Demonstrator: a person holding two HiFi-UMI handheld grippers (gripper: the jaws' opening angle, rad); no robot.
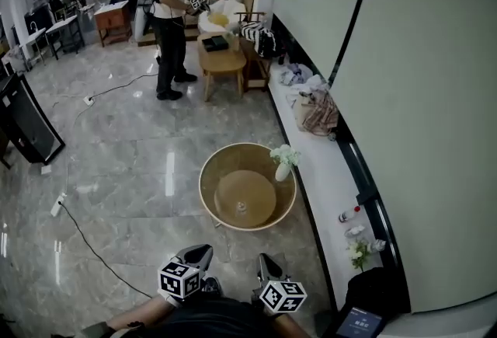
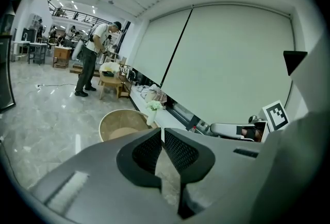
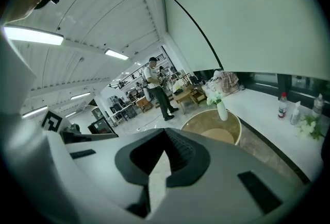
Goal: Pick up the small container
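**both grippers shut and well short of the container: open first, then reach down**

the small container (image 1: 241, 207) looks to be the tiny pale thing sitting alone near the middle of the round table (image 1: 256, 147). it is too small here to make out its shape or lid. the left gripper (image 1: 200, 251) and the right gripper (image 1: 265, 260) hang low in the head view, close to the body and well apart from the table. each gripper view shows its fingers closed on nothing, the pads meeting at the tips.

to do this step well, my judgement is to pick one gripper, spread its fingers before it gets near, and bring it over the raised rim from above rather than across it. the rim would likely block a low sideways approach. the vase (image 1: 284, 162) of white flowers stands at the right edge of the table, so a reach with the left gripper, or one kept toward the near side, seems safer. the container looks light, so close gently and squarely or it may skid on the smooth wood.

the table sits on a glossy stone floor (image 1: 116, 165), with a cable (image 1: 85, 239) trailing over it to the left. a white ledge (image 1: 326, 173) runs along the wall on the right, carrying cloths, small bottles and flowers. farther off, a person (image 1: 172, 18) stands beside a low wooden table in a busy open room.
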